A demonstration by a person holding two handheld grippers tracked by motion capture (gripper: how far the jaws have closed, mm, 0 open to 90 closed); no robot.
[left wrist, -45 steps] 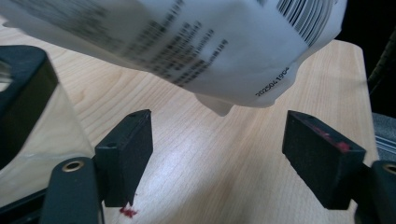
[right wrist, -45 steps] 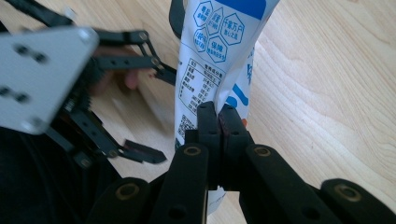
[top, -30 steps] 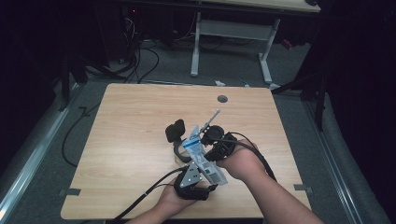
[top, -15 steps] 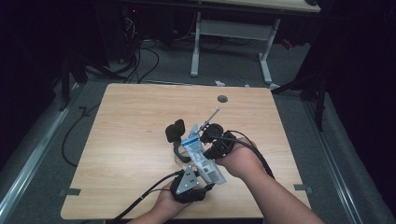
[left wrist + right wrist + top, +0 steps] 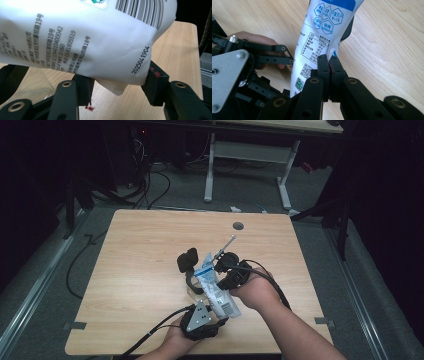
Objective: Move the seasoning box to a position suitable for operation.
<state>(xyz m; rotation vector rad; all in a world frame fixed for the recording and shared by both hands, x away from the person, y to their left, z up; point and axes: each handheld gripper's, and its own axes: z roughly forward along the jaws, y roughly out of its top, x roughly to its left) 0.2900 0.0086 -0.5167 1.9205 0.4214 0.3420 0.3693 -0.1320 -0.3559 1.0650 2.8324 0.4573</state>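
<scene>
Wooden table (image 5: 140, 270) in dark, cable-strewn room.

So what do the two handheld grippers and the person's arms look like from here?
Both grippers are black, with jointed link arms, brass-coloured pivot pins and blocky jaws. The left gripper carries a grey three-cornered metal plate with screws, and red smudges mark its jaw pads. A black cable trails from it off the table's near edge; another loops from the right gripper. The forearms are bare: no sleeves or gloves visible.

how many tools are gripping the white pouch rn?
2. Left tool clamps the white pouch at its bottom corner; right tool pinches its side edge. Contact partly hidden.
</scene>
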